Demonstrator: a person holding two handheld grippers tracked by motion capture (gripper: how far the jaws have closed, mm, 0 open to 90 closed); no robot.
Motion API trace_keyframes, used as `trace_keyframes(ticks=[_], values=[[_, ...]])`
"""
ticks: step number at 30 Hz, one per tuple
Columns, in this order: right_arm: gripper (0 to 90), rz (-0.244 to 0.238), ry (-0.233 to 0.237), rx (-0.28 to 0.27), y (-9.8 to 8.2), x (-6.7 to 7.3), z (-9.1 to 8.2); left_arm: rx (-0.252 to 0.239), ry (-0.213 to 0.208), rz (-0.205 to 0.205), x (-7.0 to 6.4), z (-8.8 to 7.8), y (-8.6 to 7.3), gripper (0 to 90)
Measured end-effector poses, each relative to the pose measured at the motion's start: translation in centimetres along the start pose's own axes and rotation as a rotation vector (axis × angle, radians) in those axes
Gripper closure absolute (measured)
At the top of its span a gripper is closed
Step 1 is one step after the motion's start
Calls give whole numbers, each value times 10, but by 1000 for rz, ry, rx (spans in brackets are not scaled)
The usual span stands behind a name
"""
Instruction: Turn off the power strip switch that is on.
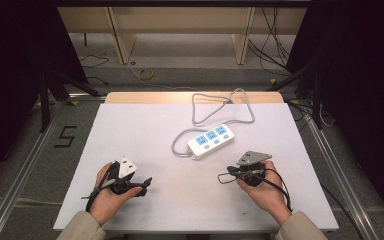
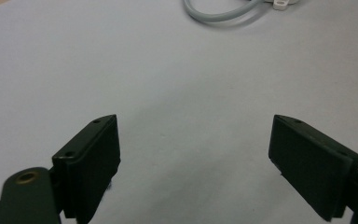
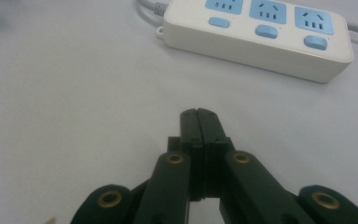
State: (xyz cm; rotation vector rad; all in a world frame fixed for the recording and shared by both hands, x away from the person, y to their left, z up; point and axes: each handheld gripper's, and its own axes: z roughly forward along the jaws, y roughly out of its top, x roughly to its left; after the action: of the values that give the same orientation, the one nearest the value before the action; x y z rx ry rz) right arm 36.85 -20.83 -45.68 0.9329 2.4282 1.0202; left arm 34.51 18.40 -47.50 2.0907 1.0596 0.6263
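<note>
A white power strip (image 1: 211, 140) with three blue sockets lies a little right of the middle of the white table (image 1: 145, 125). Its grey cable (image 1: 215, 107) loops toward the far edge. My left gripper (image 1: 146, 185) is held low at the near left and points right. In the left gripper view it (image 2: 196, 126) stands wide open over bare table, with the cable (image 2: 219, 16) far ahead. My right gripper (image 1: 229, 171) sits near the strip's near end. In the right gripper view it (image 3: 199, 116) is shut on nothing, a short way from the strip (image 3: 261, 37).
A wooden strip (image 1: 190, 97) runs along the table's far edge. Metal rails (image 1: 25, 165) flank the table on both sides. A black "5" marking (image 1: 66, 136) is on the floor at the left. Loose cables (image 1: 275, 45) and stand legs (image 1: 55, 85) lie beyond.
</note>
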Motion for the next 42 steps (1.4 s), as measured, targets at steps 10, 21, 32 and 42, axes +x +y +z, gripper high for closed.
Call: trace_keyframes(ticks=[10, 21, 32, 42], values=[[900, 7, -4, 10, 6, -4, 5, 2, 4, 2, 0, 0, 0, 162], [900, 8, -2, 25, 11, -7, 11, 1, 5, 2, 0, 0, 0, 162], [900, 16, -9, 38, 13, -13, 14, 0, 6, 2, 0, 0, 0, 162], [900, 24, -14, 47, 17, -16, 16, 0, 4, 1, 0, 1, 0, 162]])
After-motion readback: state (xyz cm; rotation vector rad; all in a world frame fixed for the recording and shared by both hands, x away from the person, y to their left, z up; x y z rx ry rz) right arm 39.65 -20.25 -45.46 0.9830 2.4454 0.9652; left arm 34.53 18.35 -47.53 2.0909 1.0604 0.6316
